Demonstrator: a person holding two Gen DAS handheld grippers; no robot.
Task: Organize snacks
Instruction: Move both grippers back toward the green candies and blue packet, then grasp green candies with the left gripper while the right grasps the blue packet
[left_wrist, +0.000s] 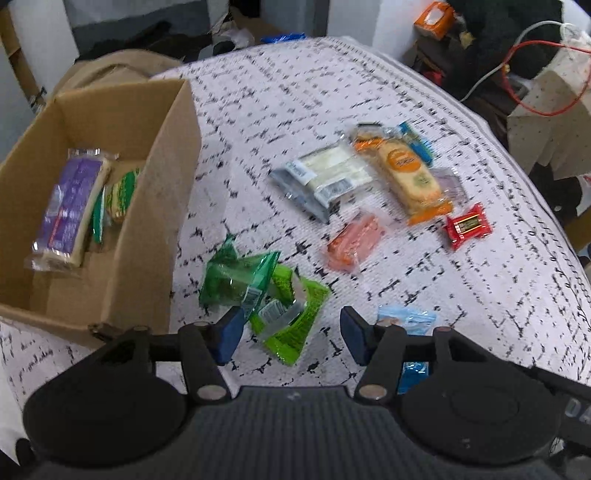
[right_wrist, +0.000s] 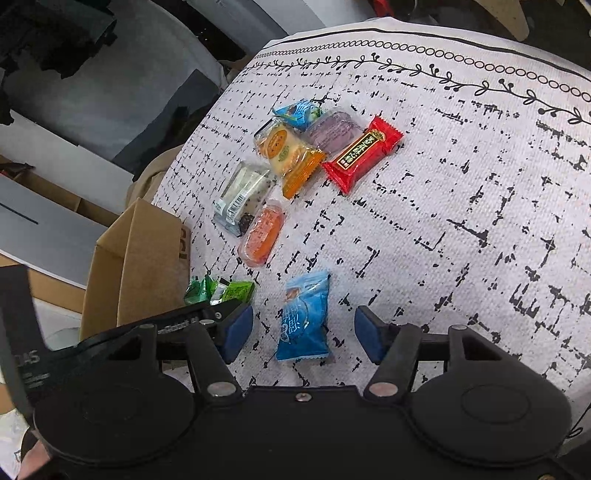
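Two packets lie in the cardboard box (left_wrist: 122, 236) at left of the left view: a purple-labelled bar (left_wrist: 68, 206) and a green one (left_wrist: 120, 194). Lower centre, the left gripper (left_wrist: 290, 338) straddles crinkled green wrappers (left_wrist: 266, 295), unclamped. The right gripper (right_wrist: 304, 334) likewise gapes around a blue pouch (right_wrist: 304, 317).

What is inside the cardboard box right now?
The cardboard box holds a purple-labelled packet lying flat and a green-wrapped snack wedged beside it. Anything under them, and the near corner behind the box wall, is hidden.
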